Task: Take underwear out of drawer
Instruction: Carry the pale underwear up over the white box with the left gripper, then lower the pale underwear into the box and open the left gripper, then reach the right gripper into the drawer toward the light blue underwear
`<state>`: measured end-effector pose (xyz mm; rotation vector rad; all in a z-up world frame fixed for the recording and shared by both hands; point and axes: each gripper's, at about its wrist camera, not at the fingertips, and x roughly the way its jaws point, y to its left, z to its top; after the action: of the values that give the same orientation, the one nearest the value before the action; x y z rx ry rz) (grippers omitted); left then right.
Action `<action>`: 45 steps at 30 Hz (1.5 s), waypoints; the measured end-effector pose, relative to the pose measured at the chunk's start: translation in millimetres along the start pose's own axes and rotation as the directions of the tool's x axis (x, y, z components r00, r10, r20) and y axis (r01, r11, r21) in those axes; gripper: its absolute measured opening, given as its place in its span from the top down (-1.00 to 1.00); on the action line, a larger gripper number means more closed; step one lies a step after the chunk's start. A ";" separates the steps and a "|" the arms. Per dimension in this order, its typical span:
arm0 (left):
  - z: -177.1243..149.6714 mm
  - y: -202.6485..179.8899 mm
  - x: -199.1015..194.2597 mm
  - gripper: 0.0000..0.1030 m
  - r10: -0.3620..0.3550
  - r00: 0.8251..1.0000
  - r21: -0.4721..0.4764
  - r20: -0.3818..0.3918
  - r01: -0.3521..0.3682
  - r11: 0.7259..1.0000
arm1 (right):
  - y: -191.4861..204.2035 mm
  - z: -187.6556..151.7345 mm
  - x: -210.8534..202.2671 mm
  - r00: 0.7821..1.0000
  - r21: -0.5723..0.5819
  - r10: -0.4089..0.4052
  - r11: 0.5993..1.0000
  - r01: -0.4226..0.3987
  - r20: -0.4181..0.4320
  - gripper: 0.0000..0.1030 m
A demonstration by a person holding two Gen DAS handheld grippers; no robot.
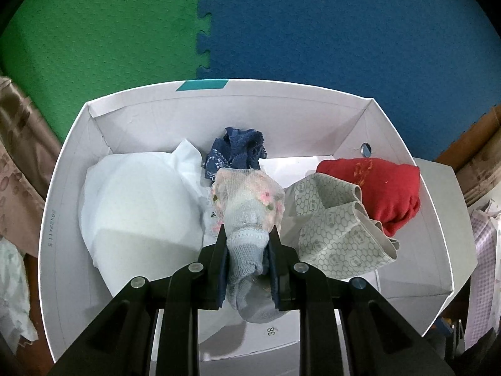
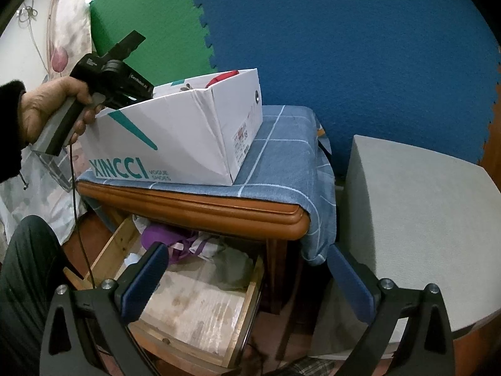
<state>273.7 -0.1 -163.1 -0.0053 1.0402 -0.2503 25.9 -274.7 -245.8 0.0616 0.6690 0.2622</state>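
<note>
My left gripper (image 1: 249, 235) is shut on a pale blue mesh pair of underwear with pink flowers (image 1: 250, 200), held just inside a white shoe box (image 1: 62, 188). In the box lie a white garment (image 1: 137, 200), a navy lace piece (image 1: 238, 152), a grey honeycomb-patterned pair (image 1: 335, 228) and a red pair (image 1: 388, 188). The right wrist view shows the box (image 2: 175, 138) on a blue cloth-covered cabinet (image 2: 281, 163), with the left gripper's body (image 2: 112, 72) in a hand above it. My right gripper (image 2: 247, 269) stands open over the pulled-out wooden drawer (image 2: 200, 307), which holds purple clothing (image 2: 162, 241).
A grey padded seat (image 2: 422, 219) stands right of the cabinet. Green and blue foam mats (image 2: 344, 47) cover the wall behind. A person's dark trouser leg (image 2: 22, 266) is at the lower left, and a cable hangs down beside the drawer.
</note>
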 end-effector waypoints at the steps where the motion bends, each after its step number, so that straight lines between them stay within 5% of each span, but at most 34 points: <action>1: 0.4 0.0 0.4 0.64 0.000 1.000 0.000 -0.001 0.000 1.000 | 0.4 -0.1 0.0 1.000 -0.001 0.000 1.000 0.000 -0.001 -1.00; 7: 0.9 0.1 2.1 0.41 0.005 1.000 -0.006 0.008 -0.005 1.000 | 1.7 0.1 1.5 1.000 -0.007 0.000 1.000 0.000 -0.007 -1.00; 9: -0.9 2.2 -3.8 -0.16 0.004 0.999 -0.023 0.038 -0.003 1.000 | 1.9 -0.4 3.3 1.000 -0.007 0.009 1.000 -0.009 -0.018 -1.00; 12: -15.4 10.4 -29.4 -0.42 -0.071 0.988 -0.040 0.136 0.077 0.996 | 6.3 -4.1 8.9 0.998 -0.032 0.008 0.999 -0.010 -0.057 -1.00; 15: -54.6 23.8 -76.1 -0.65 -0.203 0.941 0.057 0.272 0.195 0.979 | 19.3 -7.9 13.2 0.996 -0.099 0.007 0.995 -0.016 -0.086 -1.00; 18: -102.1 44.0 -118.1 -1.00 -0.241 0.879 0.156 0.411 0.192 0.969 | 37.3 -10.4 25.3 0.986 -0.151 0.056 0.985 -0.080 -0.155 -1.00; 20: -142.7 69.5 -139.8 -1.00 -0.212 0.831 0.193 0.515 0.129 0.973 | 58.1 -11.2 35.4 0.977 -0.206 0.079 0.971 -0.121 -0.199 -1.00; 21: -155.6 79.6 -143.3 -1.00 -0.193 0.820 0.194 0.539 0.103 0.976 | 72.3 -11.9 41.6 0.970 -0.236 0.104 0.959 -0.156 -0.218 -1.00; 26: -199.9 146.3 -133.4 -0.99 -0.086 0.824 0.089 0.560 0.043 0.995 | 152.9 -24.8 93.1 0.930 -0.330 0.148 0.907 -0.263 -0.336 -1.00; 31: -232.3 202.6 -138.6 -0.99 -0.055 0.766 -0.047 0.640 0.111 0.993 | 238.1 -37.5 151.8 0.891 -0.483 0.107 0.808 -0.337 -0.442 -1.00; 32: -235.4 211.2 -138.3 -0.99 -0.061 0.764 -0.070 0.642 0.138 0.988 | 248.7 -41.8 165.9 0.876 -0.501 0.075 0.796 -0.341 -0.477 -1.00; 35: -243.6 231.9 -141.8 -0.99 -0.074 0.752 -0.129 0.656 0.207 0.970 | 262.0 -49.6 206.6 0.763 -0.393 0.142 0.789 -0.472 -0.631 -0.94; 36: -244.9 239.3 -138.7 -0.99 -0.075 0.751 -0.152 0.656 0.228 0.962 | 264.5 -50.9 215.6 0.746 -0.381 0.144 0.788 -0.483 -0.650 -0.82; 39: -253.1 256.5 -137.2 -0.99 -0.077 0.742 -0.203 0.666 0.279 0.939 | 270.8 -52.0 234.9 0.729 -0.393 0.116 0.780 -0.487 -0.675 -0.36; 43: -258.5 268.2 -136.8 -0.99 -0.091 0.725 -0.225 0.683 0.327 0.918 | 283.6 -66.8 257.0 0.719 -0.481 0.019 0.731 -0.484 -0.694 -0.14; 45: -259.7 271.2 -136.7 -0.99 -0.100 0.722 -0.222 0.685 0.337 0.915 | 283.3 -71.2 265.4 0.756 -0.546 -0.048 0.721 -0.427 -0.653 -0.14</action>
<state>41.4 321.4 -211.9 -0.5053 0.3423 -0.2600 119.1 65.8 -422.4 -0.7020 1.2146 0.7589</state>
